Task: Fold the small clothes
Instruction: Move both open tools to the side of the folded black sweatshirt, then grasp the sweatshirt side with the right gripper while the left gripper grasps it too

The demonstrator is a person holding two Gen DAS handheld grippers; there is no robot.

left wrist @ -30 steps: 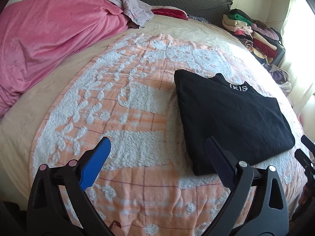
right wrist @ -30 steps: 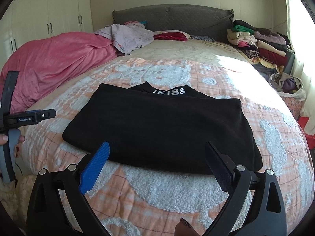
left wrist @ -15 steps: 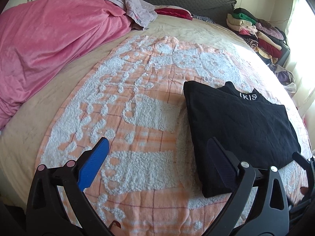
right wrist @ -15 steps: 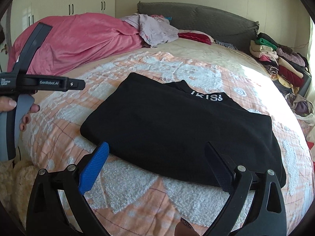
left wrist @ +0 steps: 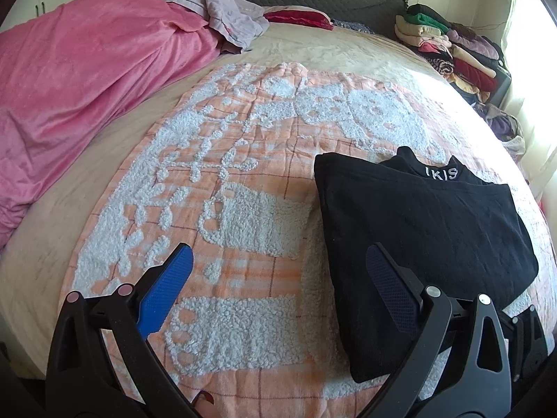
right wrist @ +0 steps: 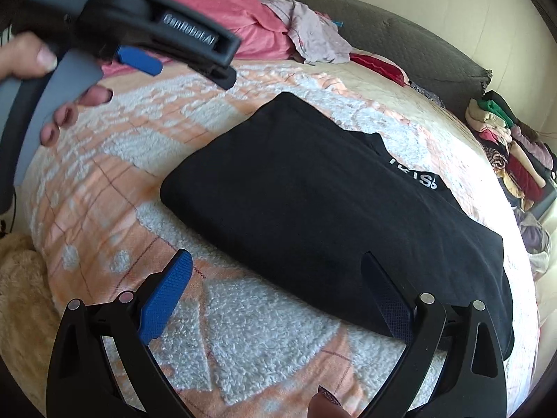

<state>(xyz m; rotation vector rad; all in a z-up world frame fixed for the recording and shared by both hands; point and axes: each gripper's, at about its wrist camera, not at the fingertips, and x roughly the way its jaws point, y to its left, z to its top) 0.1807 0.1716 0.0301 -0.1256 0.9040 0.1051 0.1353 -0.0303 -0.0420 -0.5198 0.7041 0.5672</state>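
A black top [left wrist: 417,230] lies folded flat on an orange and white blanket [left wrist: 243,181] on the bed. White letters show on its collar [left wrist: 441,173]. The left gripper [left wrist: 275,278] hangs over the blanket with its fingers wide apart, and one finger sits over the near edge of the top. The right gripper [right wrist: 276,280] hangs over the near side of the top, fingers wide apart too, holding nothing. A hand [right wrist: 52,80] holds the left gripper. A pink cover [left wrist: 87,80] lies along the bed's left side, and a pile of clothes [left wrist: 449,48] sits at the far right.
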